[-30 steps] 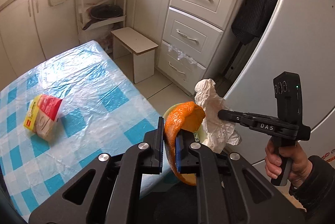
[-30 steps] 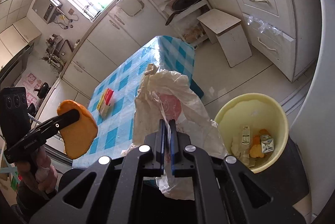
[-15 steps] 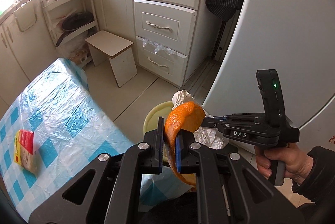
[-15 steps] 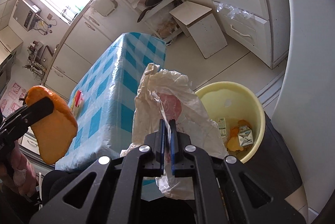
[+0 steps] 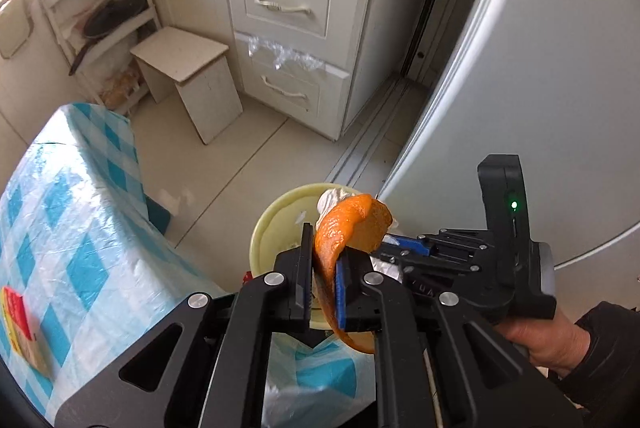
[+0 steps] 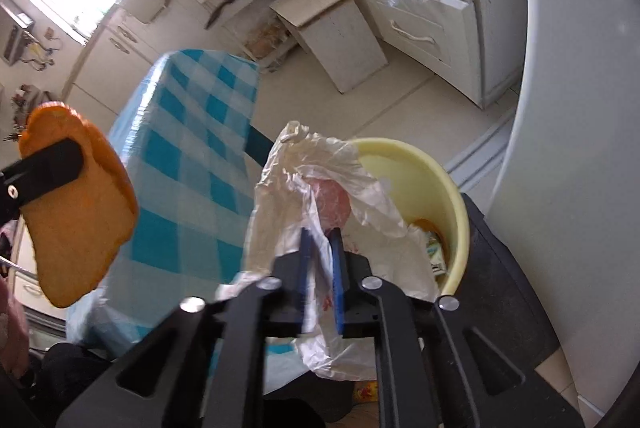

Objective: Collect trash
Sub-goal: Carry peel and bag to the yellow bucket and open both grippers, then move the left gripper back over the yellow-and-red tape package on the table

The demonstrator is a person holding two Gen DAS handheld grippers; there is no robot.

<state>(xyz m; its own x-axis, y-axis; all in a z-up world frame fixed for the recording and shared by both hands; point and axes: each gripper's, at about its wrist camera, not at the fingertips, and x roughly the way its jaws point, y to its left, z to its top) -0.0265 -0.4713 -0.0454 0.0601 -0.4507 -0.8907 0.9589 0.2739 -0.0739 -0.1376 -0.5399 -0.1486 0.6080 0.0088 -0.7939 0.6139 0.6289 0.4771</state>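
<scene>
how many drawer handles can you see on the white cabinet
2 in each view. The upper handle sits on the middle drawer, the lower handle on the bottom drawer, under some crinkled clear plastic. Higher drawers run out of frame, so more may be hidden.

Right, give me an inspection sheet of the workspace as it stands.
Surface: table under a blue checked cloth and clear plastic.
Job's things: orange peel in the left gripper; crumpled plastic bag between the right gripper jaws, beside the yellow bin, which already holds trash.
Clutter: red and yellow packet on the table.
Grippers: left shut on the peel; right jaws opening, bag between them.
Cables: nothing seen.
Surroundings: white drawers, small stool, shelf rack, fridge.
</scene>
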